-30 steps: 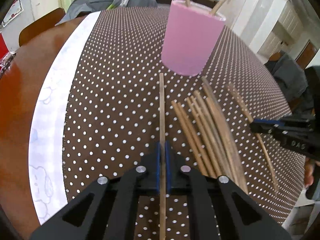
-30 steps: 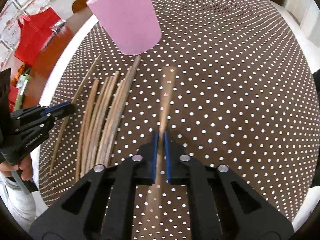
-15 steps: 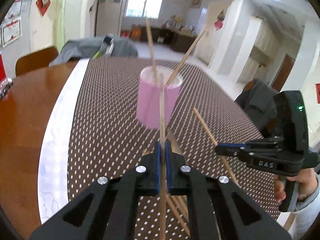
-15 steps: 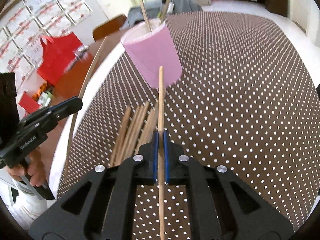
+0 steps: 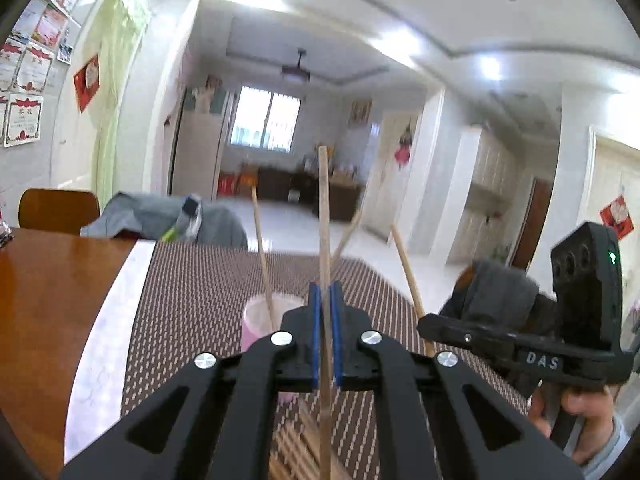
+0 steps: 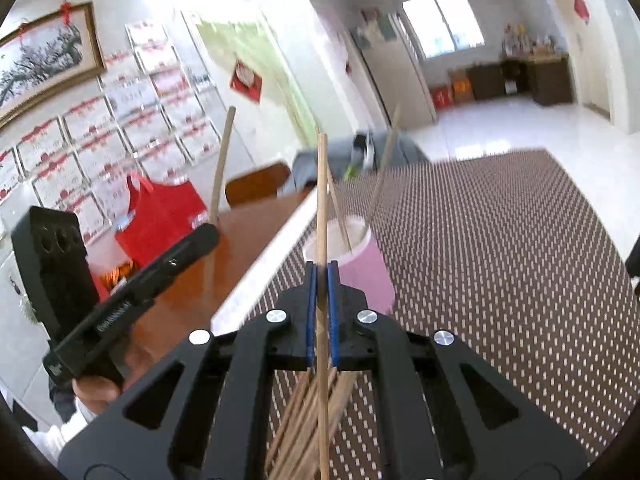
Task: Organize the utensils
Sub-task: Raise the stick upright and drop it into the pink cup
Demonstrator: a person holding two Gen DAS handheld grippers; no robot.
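Note:
Each gripper holds one wooden chopstick upright in the air. My left gripper [image 5: 325,292] is shut on a chopstick [image 5: 323,208] that rises above its blue pads. My right gripper [image 6: 319,270] is shut on another chopstick [image 6: 321,196]. Beyond and below both stands the pink cup [image 6: 366,272] with two chopsticks leaning in it; in the left wrist view the cup [image 5: 258,320] is partly hidden behind the fingers. A bundle of loose chopsticks [image 6: 308,416] lies on the dotted cloth under the right gripper. The right gripper [image 5: 432,322] with its stick also shows in the left view, and the left gripper [image 6: 208,236] in the right view.
A brown dotted tablecloth [image 6: 480,240] covers the wooden table [image 5: 48,292]. A red bag [image 6: 160,216] sits on the table's left side. A chair [image 5: 58,210] and a chair with grey clothing [image 5: 160,220] stand at the far edge. Hands hold both gripper handles.
Both grippers have lifted their chopsticks off the cloth and tilted up, so the views now look across the room instead of down. The cup has dropped low in both views.

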